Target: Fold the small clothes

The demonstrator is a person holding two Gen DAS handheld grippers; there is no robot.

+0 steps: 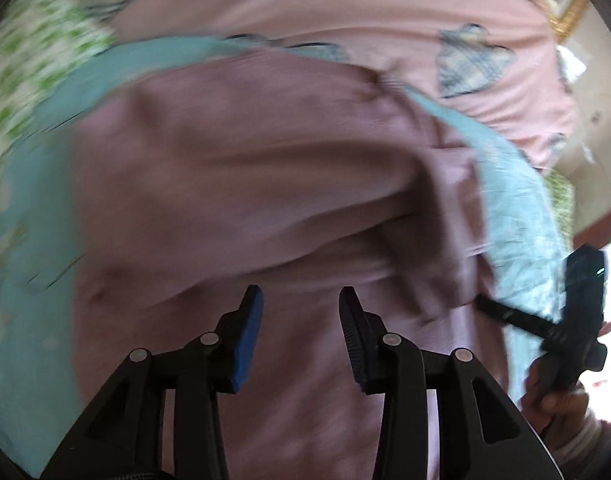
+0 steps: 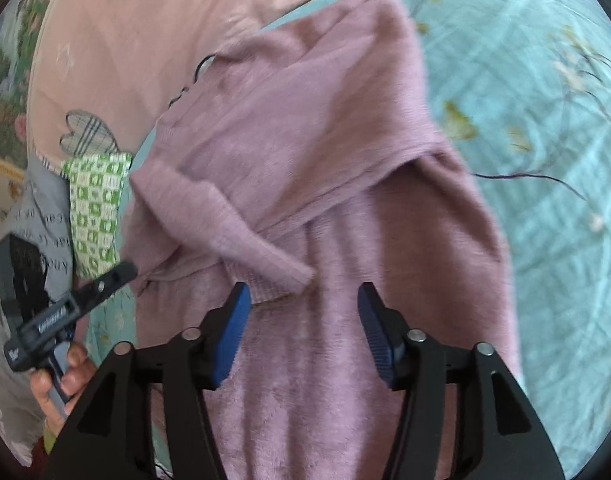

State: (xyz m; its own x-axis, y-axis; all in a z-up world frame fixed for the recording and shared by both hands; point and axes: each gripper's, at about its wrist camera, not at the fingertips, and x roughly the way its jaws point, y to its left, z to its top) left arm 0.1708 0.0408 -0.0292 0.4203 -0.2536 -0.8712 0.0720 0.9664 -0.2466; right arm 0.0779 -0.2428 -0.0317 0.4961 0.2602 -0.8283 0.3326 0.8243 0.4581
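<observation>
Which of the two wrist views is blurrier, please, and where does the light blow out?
The left wrist view is the blurrier: the pink sweater and the teal bedspread are smeared, while the left gripper stays sharp; bright light washes out its right edge. The right wrist view is mostly crisp, the sweater's knit readable, with only mild softness and fisheye bending near the rim.

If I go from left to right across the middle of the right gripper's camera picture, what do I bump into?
Grey cloth with writing → green-and-white checked cloth → pink sweater → turquoise flowered bedspread.
</observation>
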